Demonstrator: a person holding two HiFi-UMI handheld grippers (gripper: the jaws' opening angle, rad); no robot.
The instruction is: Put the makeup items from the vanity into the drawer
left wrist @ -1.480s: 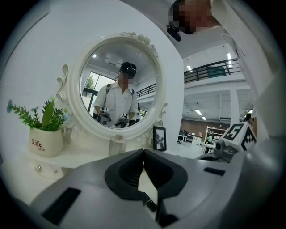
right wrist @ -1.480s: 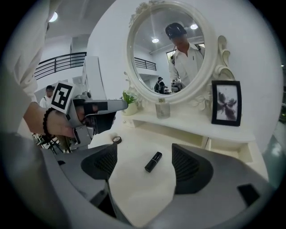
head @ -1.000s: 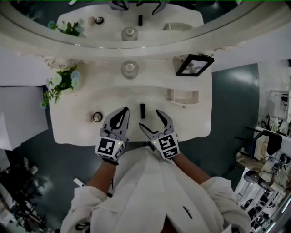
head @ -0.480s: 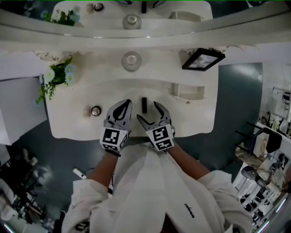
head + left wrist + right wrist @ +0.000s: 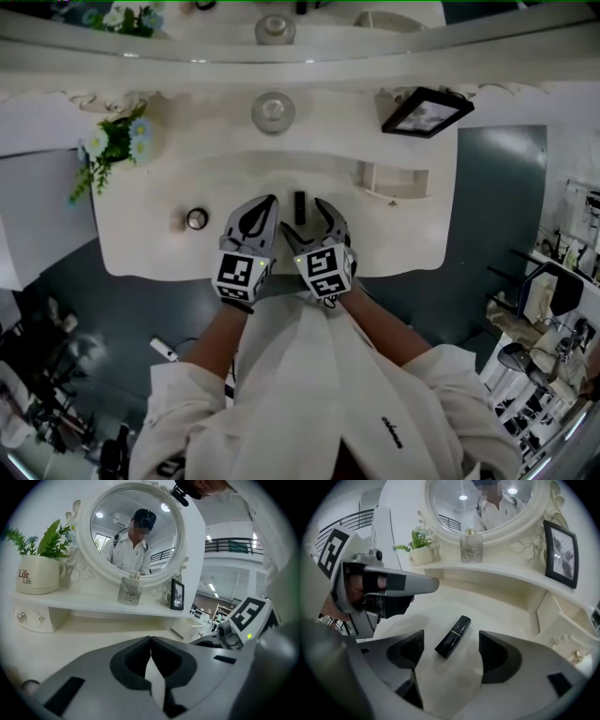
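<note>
While nothing looks put away yet
Right hand-held gripper [image 5: 309, 225] spread at the lipstick [image 5: 453, 637]; left hand-held gripper [image 5: 150, 641] pinched together.

The only legible print is the word "Life", written twice on the white plant pot [image 5: 36, 576].
</note>
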